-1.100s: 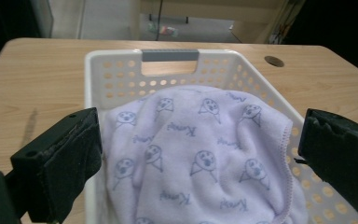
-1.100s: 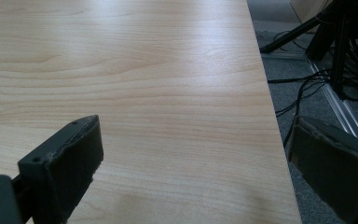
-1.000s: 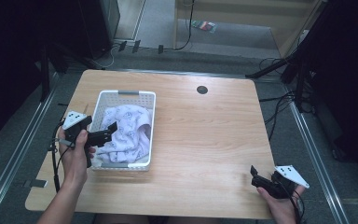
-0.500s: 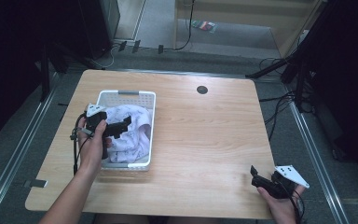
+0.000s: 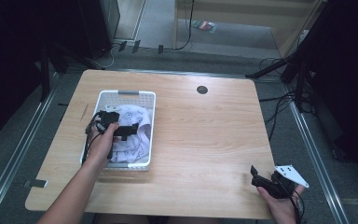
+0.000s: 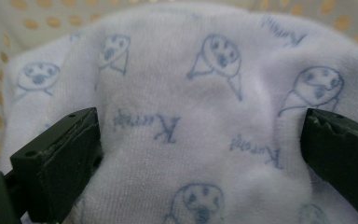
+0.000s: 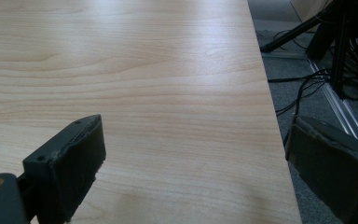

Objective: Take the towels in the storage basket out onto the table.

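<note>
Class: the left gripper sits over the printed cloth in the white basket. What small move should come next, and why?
Probably shut the left gripper on the cloth. Its jaws stand wide open with a raised fold of the cloth between them, one jaw pressed into the fabric, inside the basket. The right gripper rests open at the table's near corner.

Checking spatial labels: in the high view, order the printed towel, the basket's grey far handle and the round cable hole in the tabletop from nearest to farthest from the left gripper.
1. printed towel, right under the left gripper, in the basket.
2. grey handle, on the basket's far rim.
3. cable hole, far centre of the table.
</note>
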